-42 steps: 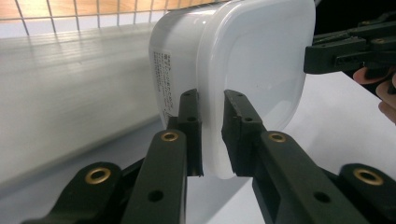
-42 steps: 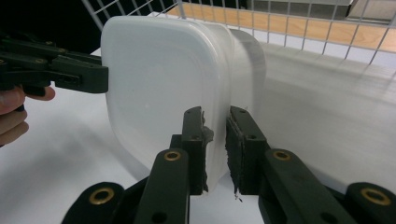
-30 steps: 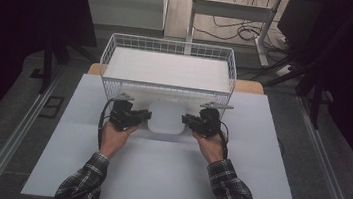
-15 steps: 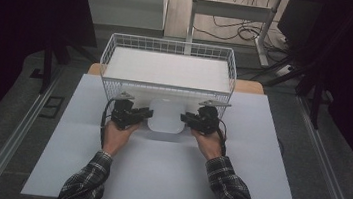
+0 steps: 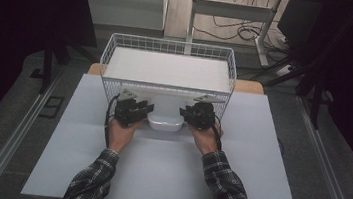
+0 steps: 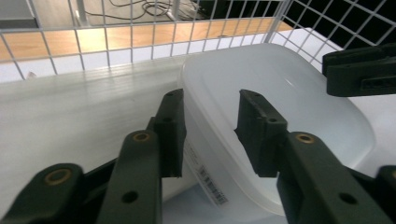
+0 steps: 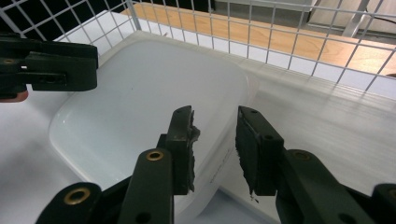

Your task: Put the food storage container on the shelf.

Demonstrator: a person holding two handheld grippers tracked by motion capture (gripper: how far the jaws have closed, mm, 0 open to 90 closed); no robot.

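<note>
White container point(image 5: 165, 121) between both tongs

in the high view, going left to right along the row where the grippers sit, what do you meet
left gripper → white plastic container → right gripper, all just in front of the wire basket on the white table

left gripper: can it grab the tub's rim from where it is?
Probably yes. The left gripper already straddles the tub wall, jaws just opening, one inside, one outside; nothing is between them but the wall. The basket wire stands behind.
</note>
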